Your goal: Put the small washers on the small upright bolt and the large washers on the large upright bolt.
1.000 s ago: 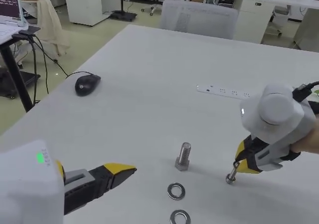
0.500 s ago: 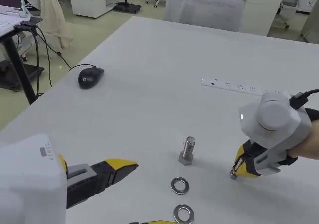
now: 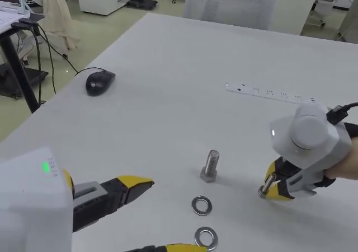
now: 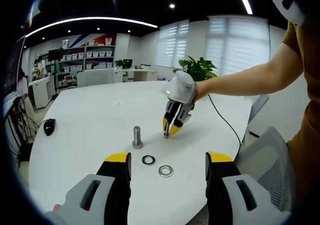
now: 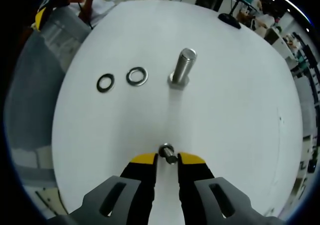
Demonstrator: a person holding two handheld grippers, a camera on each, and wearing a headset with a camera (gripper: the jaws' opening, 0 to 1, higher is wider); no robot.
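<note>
Clamping the small bolt (image 5: 166,151) between its yellow-tipped jaws, the right gripper (image 5: 167,157) holds it head down at the white table (image 3: 168,95); the large bolt (image 3: 211,165) stands upright nearby, to its left; a washer (image 3: 201,205) lies flat near that bolt's base, a second washer (image 3: 206,236) closer to the person; the left gripper (image 4: 169,159) hovers with jaws spread wide, holding nothing; a mouse (image 3: 99,82) and a power strip (image 3: 268,93) lie farther off.

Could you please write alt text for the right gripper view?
The right gripper, yellow-tipped, has its jaws either side of a small steel bolt on a white table. Beyond are a large upright steel bolt and two flat steel washers.
</note>
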